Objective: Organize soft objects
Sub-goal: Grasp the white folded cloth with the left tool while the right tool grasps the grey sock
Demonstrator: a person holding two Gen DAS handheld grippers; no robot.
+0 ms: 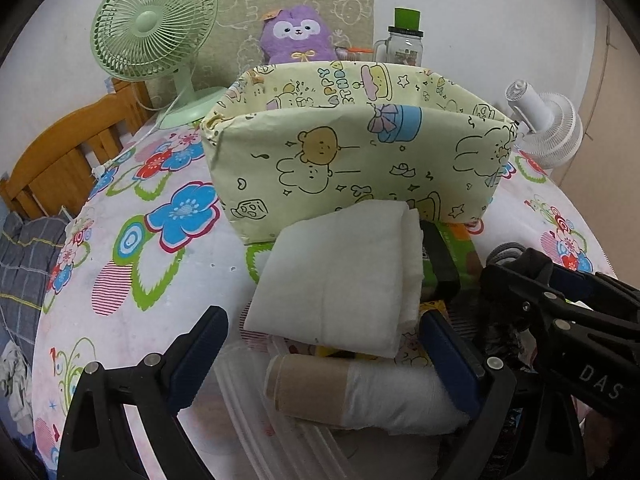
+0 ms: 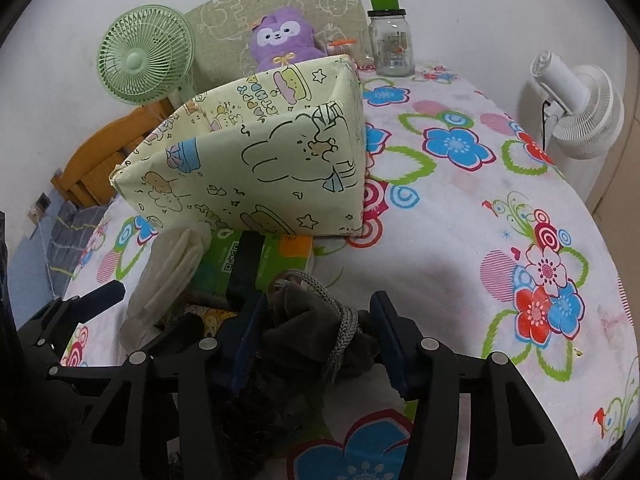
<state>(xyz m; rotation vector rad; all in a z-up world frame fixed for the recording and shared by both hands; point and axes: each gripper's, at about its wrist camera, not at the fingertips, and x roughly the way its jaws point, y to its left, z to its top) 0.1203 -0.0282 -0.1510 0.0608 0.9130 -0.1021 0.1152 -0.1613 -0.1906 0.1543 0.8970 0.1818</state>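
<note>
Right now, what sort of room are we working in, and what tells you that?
Most likely a bedroom, working on a bed. The floral sheet covers a soft surface, a wooden bed frame stands at its edge, and a purple plush toy leans against the wall beside a green desk fan.

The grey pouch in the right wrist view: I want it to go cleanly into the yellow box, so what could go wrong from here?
1. The pouch sits between the right gripper fingers, but only the left finger seems to touch; a loose grip could slip.
2. Its cord hangs free and might snag a finger.
3. The left gripper hangs close beside, over the white cloth and roll, so the hands may collide near the box.
</note>
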